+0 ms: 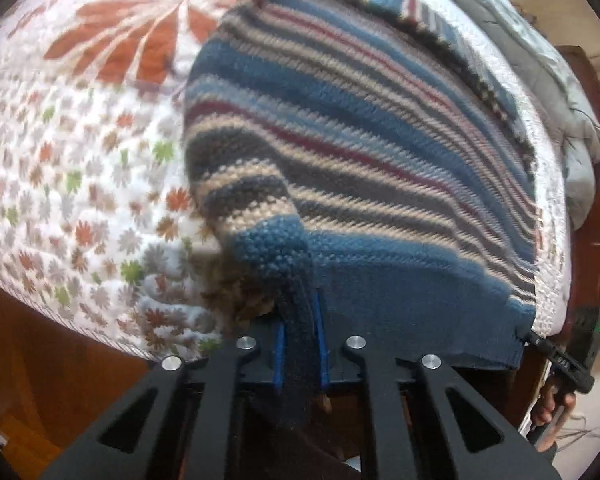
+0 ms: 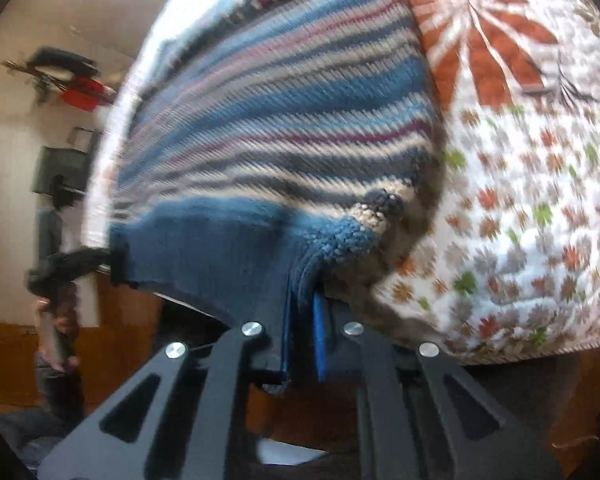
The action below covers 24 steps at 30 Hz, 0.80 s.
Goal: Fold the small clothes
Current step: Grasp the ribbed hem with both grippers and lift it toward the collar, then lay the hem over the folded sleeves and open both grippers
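Observation:
A small striped knit sweater [image 1: 340, 120], blue, beige, grey and maroon with a solid blue hem, lies on a flowered bedspread [image 1: 60, 160]. My left gripper [image 1: 300, 344] is shut on the sweater's hem corner at the near edge of the bed. My right gripper [image 2: 302, 336] is shut on the other hem corner of the sweater [image 2: 280, 128]. The right gripper also shows at the far right of the left wrist view [image 1: 540, 342], at the hem's corner. The left gripper shows at the left of the right wrist view [image 2: 108, 258].
The white bedspread [image 2: 520, 200] with orange, green and grey flowers covers the bed. A grey blanket [image 1: 540, 60] lies bunched at the far side. Wooden bed frame and floor [image 1: 60, 360] lie below the near edge. A wall with hung items [image 2: 68, 80] is at left.

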{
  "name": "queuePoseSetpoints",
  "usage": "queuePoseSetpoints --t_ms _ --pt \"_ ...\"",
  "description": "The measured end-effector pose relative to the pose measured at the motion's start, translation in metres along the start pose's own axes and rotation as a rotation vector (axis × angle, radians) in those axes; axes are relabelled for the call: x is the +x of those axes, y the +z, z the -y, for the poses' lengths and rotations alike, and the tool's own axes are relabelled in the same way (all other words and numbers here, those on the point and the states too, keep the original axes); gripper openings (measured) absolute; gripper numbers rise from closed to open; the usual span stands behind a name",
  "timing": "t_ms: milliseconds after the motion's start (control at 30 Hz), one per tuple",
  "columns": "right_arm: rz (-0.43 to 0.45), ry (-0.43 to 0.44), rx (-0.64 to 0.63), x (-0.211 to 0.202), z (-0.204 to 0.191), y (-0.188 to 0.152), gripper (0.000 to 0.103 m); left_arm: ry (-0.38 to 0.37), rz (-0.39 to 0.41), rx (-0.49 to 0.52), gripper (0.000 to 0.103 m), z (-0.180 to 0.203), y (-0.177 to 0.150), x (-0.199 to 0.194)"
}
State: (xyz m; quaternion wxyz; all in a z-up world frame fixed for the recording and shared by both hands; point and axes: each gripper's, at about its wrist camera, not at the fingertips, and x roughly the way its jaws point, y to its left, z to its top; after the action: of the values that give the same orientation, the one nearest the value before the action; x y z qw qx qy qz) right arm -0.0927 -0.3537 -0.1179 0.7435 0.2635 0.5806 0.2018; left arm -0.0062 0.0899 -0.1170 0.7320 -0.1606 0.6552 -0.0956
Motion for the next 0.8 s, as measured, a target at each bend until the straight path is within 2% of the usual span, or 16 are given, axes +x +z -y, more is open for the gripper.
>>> queuePoseSetpoints --t_ms 67,167,267,367,400,433,467,533,600,700,800 --pt "0.031 0.042 -0.003 -0.014 -0.004 0.011 0.008 -0.02 0.018 0.025 0.012 0.009 0.004 -0.008" --pt "0.071 0.06 -0.009 -0.029 -0.003 0.028 0.008 -0.055 0.066 0.047 0.012 0.022 0.022 -0.023" --pt "0.118 0.056 0.005 -0.041 0.003 0.057 0.008 -0.055 0.136 0.052 0.012 0.028 0.052 -0.038" --pt "0.145 0.067 0.05 -0.043 0.016 0.091 0.008 -0.056 0.153 0.041 0.013 0.02 0.083 -0.041" --pt "0.146 0.07 0.07 -0.04 0.02 0.107 0.01 -0.041 0.161 0.048 0.016 0.023 0.096 -0.037" --pt "0.14 0.061 0.085 -0.035 0.024 0.117 0.018 -0.018 0.165 0.052 0.023 0.022 0.104 -0.036" --pt "0.132 0.027 0.109 -0.029 0.031 0.13 0.022 0.028 0.171 0.062 0.025 0.025 0.116 -0.03" --pt "0.148 -0.078 0.124 -0.024 0.037 0.144 0.04 0.094 0.191 0.055 0.049 0.025 0.13 -0.021" --pt "0.159 -0.146 0.104 -0.025 0.04 0.148 0.04 0.119 0.203 0.047 0.061 0.021 0.137 -0.025" --pt "0.161 -0.146 0.058 -0.031 0.04 0.149 0.04 0.137 0.236 0.068 0.062 0.018 0.141 -0.037" --pt "0.15 -0.14 -0.034 -0.037 0.03 0.149 0.045 0.15 0.268 0.144 0.067 0.019 0.139 -0.049"
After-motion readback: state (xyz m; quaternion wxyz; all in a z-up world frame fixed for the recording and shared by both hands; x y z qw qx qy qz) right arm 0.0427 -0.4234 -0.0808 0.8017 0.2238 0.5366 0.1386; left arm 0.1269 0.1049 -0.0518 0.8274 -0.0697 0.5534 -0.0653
